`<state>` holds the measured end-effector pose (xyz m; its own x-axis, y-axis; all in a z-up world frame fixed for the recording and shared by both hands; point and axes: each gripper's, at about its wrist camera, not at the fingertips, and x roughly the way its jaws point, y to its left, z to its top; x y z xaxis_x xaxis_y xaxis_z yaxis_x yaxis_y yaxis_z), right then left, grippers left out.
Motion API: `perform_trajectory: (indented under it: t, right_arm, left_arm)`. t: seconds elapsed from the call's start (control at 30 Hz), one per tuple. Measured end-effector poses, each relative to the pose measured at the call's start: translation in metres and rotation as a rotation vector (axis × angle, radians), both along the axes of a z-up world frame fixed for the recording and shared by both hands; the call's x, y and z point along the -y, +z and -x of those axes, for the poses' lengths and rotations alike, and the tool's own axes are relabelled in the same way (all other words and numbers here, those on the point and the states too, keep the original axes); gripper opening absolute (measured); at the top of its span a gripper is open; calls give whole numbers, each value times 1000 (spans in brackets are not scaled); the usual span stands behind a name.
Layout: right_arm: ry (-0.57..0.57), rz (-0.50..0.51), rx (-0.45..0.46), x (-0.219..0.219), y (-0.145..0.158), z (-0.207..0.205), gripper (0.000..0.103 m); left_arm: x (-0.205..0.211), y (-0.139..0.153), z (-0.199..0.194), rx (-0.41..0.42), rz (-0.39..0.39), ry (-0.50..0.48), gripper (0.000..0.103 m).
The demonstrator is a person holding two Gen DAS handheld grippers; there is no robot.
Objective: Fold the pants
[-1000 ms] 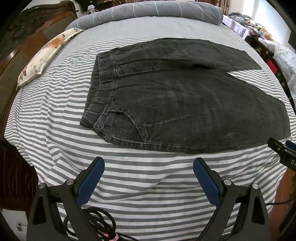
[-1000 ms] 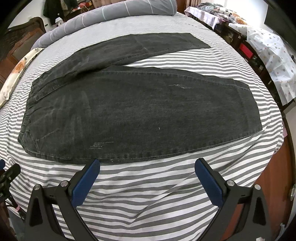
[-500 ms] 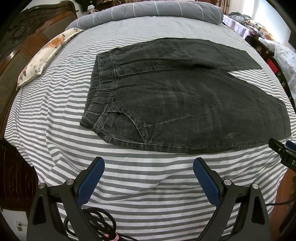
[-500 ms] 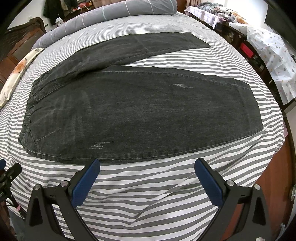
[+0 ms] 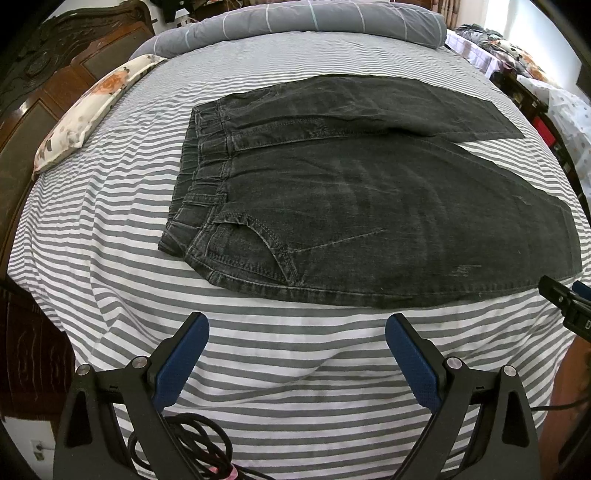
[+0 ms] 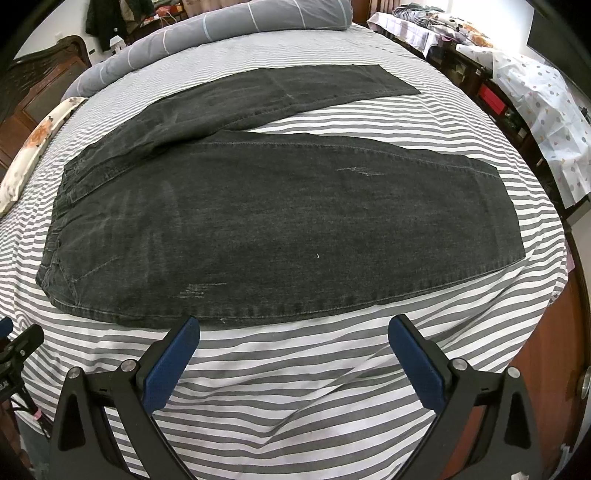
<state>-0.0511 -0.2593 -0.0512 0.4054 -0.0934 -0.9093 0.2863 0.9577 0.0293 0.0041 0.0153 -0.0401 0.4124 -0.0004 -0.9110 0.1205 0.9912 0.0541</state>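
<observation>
Dark grey jeans (image 5: 369, 206) lie flat on a grey-and-white striped bed, waistband to the left, legs spread apart toward the right. In the right wrist view the same jeans (image 6: 277, 229) fill the middle, the near leg's hem at the right. My left gripper (image 5: 297, 347) is open, hovering over the sheet just short of the near edge by the pocket. My right gripper (image 6: 293, 350) is open too, its left blue pad (image 6: 173, 354) almost at the near leg's side seam. Nothing is between either pair of fingers.
A floral pillow (image 5: 88, 110) lies at the left by the dark wooden headboard (image 5: 40, 74). A rolled grey duvet (image 5: 295, 18) crosses the far side. Cluttered furniture and a patterned cloth (image 6: 546, 118) stand to the right. A black cable (image 5: 184, 443) hangs under my left gripper.
Both grippers have crept slightly closer to the jeans' near edge; the jeans themselves lie as before.
</observation>
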Motion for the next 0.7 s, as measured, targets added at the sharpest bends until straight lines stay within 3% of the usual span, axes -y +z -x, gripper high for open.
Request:
perform_trajectory:
  t: [0.3,0.47,0.7]
  right_arm:
    - [0,-5,19,3,-2,0,101]
    - [11,-50,114,9,1,0,101]
    - [39,-64,174,4,6,-24,103]
  left_arm:
    - [-5,-5,-12,-8,15,2,96]
    - [-14,-9,-25,15,35,4,95]
    - [-49,-11,-66,30,62,38,71]
